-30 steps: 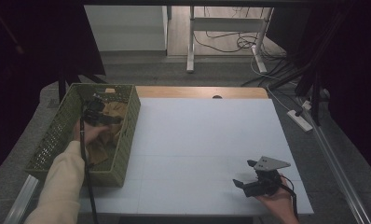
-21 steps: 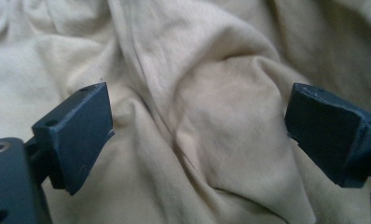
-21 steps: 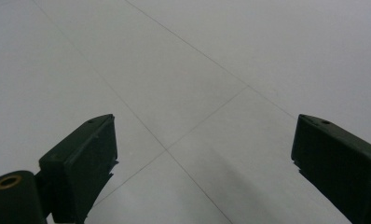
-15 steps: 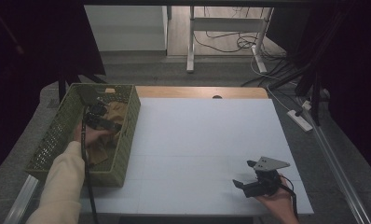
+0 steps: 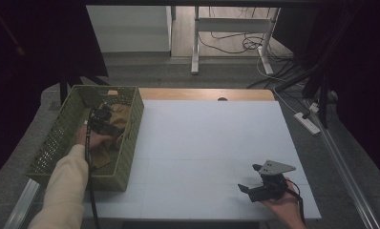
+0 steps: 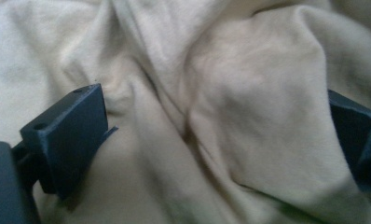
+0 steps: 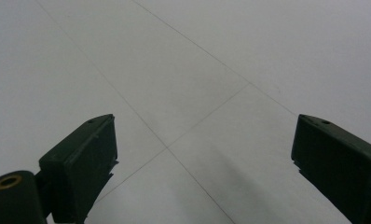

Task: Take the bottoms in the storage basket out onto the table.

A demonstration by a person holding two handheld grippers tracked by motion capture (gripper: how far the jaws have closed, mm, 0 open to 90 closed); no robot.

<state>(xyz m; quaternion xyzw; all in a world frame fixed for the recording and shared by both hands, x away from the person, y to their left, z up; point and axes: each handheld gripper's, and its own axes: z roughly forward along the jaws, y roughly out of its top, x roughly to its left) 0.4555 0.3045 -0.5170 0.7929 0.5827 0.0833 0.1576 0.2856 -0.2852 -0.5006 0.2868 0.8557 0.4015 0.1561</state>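
Note:
A beige cloth (image 5: 122,114) lies crumpled in the green basket (image 5: 134,125) at the table's left. My left gripper (image 5: 102,123) reaches into the basket over the cloth. In the left gripper view its jaws (image 6: 216,100) stand wide and have just been opening, with a raised fold of the cloth (image 6: 253,88) between them and no squeeze on it. My right gripper (image 5: 249,177) rests at the near right of the white table (image 5: 202,133). Its jaws (image 7: 207,121) are open with nothing but bare tabletop between them.
The basket sits on the table's left edge, its long side running away from me. A wooden strip (image 5: 202,94) borders the far edge. Beyond the table are a desk leg, cables and a power strip (image 5: 306,122) on the floor.
The left gripper has shifted slightly toward the near side inside the basket. The right gripper has stayed where it was.

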